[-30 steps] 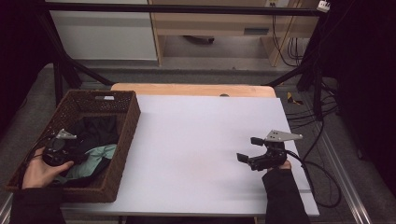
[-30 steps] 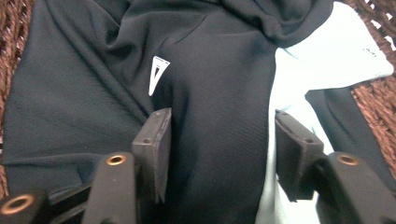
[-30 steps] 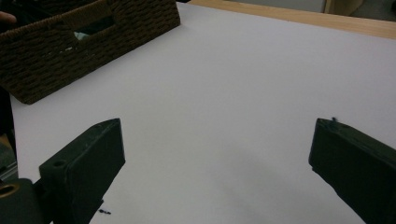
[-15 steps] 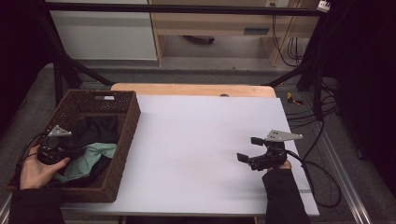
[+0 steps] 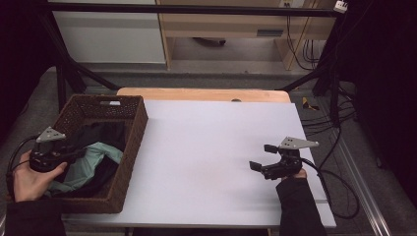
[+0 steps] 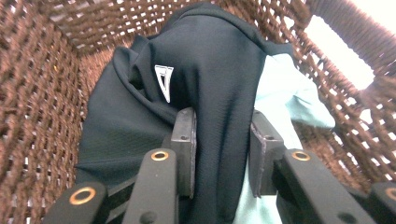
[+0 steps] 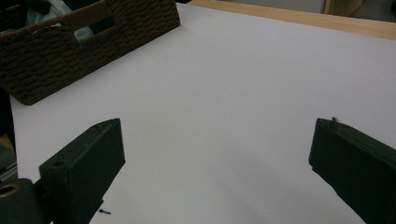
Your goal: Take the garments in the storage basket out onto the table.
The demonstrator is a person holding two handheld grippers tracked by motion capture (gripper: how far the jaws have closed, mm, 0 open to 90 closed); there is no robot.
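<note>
Two garments (black mesh (image 6: 205, 93), pale-green (image 6: 289, 98)) inside woven basket (image 6: 42, 93)

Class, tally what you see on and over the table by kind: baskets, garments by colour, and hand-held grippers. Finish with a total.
Wicker basket: 1
Black garment: 1
Pale green garment: 1
Grippers: 2, the left gripper and the right gripper
Total: 5

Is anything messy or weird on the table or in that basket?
Nothing looks broken or spilled. The clothes in the brown woven basket are just crumpled: a black garment bunched over a pale mint cloth. The left tool pinches a fold of the black one. The right tool sits open over the white tabletop.
</note>
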